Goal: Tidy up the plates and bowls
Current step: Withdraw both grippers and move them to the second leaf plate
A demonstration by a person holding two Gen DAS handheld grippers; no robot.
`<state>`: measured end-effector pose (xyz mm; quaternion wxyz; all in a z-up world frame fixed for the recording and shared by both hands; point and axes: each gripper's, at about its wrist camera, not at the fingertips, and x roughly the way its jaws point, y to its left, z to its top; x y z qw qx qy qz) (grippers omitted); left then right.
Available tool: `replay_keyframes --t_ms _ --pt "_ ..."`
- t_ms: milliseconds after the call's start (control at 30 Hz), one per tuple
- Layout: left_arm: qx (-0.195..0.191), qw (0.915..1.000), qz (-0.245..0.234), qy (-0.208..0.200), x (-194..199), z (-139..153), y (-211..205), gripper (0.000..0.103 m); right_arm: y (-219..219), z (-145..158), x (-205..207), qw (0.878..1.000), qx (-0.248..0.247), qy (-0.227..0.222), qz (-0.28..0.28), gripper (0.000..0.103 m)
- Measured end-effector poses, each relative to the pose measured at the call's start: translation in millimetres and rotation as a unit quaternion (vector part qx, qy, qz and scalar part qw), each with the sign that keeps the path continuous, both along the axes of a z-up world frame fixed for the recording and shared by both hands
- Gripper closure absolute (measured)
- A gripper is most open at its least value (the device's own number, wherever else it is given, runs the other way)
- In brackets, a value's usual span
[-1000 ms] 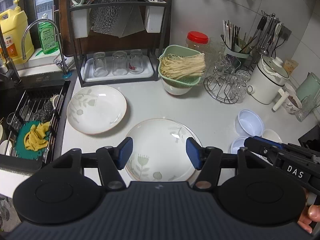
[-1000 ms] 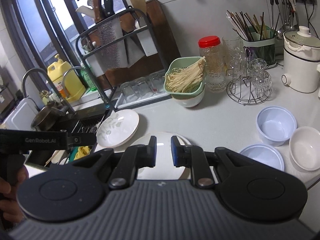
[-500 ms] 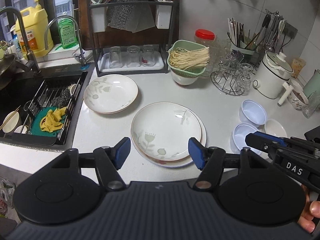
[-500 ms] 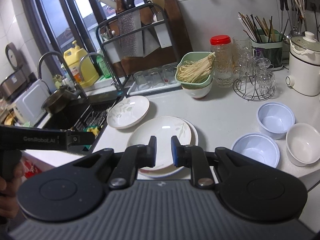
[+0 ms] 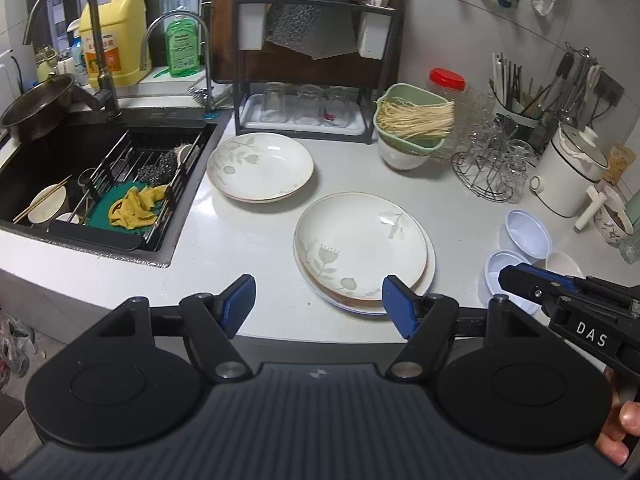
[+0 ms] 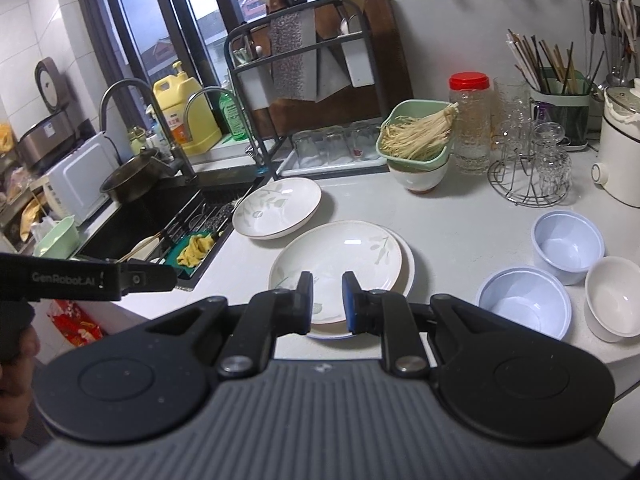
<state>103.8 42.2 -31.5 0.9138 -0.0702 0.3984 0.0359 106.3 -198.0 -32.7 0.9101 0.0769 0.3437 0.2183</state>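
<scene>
The left gripper (image 5: 318,304) hangs over the near edge of a pale speckled counter (image 5: 256,248), its blue pads set wide with nothing between them; the jaws have just been opening. Just ahead of its right pad sits the stack of plates (image 5: 362,250), a leaf-patterned plate on top of at least one more. Further ahead, slightly left, lies a single plate (image 5: 260,166) with the same pattern, apart from the stack. Ahead and well to the left, a black sink (image 5: 52,152) holds a wire rack, a yellow cloth and a bowl with chopsticks.

The right gripper (image 6: 326,300) has its pads almost together, only a narrow gap showing, and holds nothing; the stack's near rim shows through that gap. To its right stand two pale blue bowls (image 6: 524,304) and a white bowl (image 6: 618,304), close together. Far ahead, against the grey tiled wall, stands a dark dish rack (image 6: 308,80) with knives and upturned glasses, beside a green basket of noodles (image 6: 416,136).
</scene>
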Motion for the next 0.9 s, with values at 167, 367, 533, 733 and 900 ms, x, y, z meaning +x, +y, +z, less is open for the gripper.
replay_keyframes --t_ms 167,367,533,733,900 --pt "-0.001 0.9999 0.015 0.008 3.8 -1.9 9.2 0.028 6.2 -0.2 7.0 1.0 -0.008 0.004 0.005 0.06" --pt "0.001 0.9993 0.031 0.021 24.0 -8.9 25.9 0.01 15.2 -3.2 23.0 1.0 -0.016 0.001 0.003 0.02" --pt "-0.011 0.9986 0.039 0.033 52.6 -13.9 44.9 0.008 26.7 -5.7 44.3 1.0 -0.026 0.016 -0.002 0.02" --pt "-0.014 0.9986 0.036 0.036 85.8 -19.2 69.9 0.008 45.8 -9.3 71.1 0.999 -0.026 0.026 0.0 0.02" --pt "-0.022 0.9985 0.034 0.037 112.7 -23.5 98.1 0.008 75.1 -7.9 90.3 0.999 -0.035 0.018 0.003 0.02"
